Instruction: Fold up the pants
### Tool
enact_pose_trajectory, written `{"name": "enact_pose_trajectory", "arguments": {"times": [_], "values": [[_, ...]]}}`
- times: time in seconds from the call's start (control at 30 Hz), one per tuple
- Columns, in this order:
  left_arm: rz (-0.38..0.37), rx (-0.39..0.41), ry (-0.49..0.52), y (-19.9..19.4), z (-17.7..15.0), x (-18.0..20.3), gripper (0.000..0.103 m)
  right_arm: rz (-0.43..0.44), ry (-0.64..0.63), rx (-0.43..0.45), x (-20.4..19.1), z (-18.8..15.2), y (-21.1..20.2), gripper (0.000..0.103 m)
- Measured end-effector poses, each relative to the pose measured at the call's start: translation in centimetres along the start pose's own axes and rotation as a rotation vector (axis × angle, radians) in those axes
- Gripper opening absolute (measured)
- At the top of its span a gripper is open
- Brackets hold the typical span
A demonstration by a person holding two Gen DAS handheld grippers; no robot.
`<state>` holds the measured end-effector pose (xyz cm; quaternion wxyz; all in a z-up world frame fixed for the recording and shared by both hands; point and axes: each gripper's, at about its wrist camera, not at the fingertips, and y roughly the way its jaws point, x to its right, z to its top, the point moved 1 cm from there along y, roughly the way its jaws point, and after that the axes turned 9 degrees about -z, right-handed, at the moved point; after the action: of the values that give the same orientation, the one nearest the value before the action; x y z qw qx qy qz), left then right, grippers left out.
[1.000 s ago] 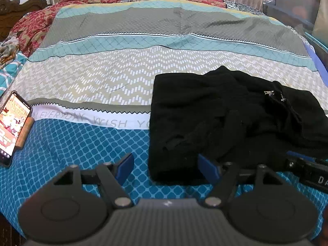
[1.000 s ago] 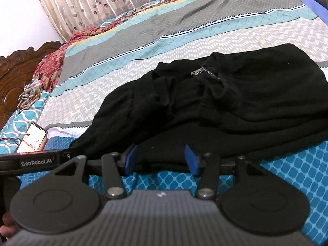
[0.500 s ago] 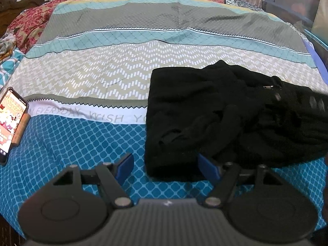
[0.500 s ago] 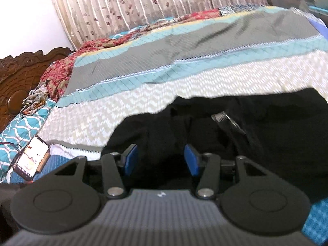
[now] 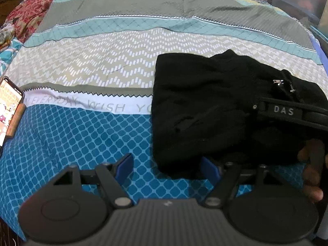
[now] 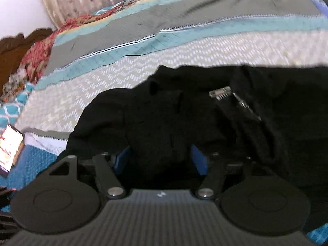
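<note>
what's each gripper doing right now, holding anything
left gripper: open, holding nothing.
right gripper: jaws opening, black pants bunched between them, not gripped.

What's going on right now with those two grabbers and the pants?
Left gripper open, at the near corner of the black pants. Right gripper opening, pants fabric between its jaws. Pants bunched on the bed. Phone far left, clear.

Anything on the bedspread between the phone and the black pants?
Nothing: in the left wrist view only bare bedspread lies between the phone and the pants.
</note>
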<state>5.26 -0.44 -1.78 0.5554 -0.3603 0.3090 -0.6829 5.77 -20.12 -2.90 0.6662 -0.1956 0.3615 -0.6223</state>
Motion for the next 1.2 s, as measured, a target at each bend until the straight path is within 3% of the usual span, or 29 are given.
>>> {"name": "enact_pose_trajectory", "arguments": {"times": [0.6,0.73,1.2], "values": [[0.007,-0.025,0.012,0.9,0.0,-0.2,0.075,0.014,0.023,0.029,0.6,-0.7,-2.5,0.066],[0.011,-0.027,0.019,0.9,0.0,0.0,0.075,0.048,0.07,0.031,1.9,-1.1,-4.0,0.066],[0.024,-0.032,0.088,0.5,-0.1,2.7,0.076,0.021,0.185,0.027,6.7,-3.3,-7.4,0.063]]}}
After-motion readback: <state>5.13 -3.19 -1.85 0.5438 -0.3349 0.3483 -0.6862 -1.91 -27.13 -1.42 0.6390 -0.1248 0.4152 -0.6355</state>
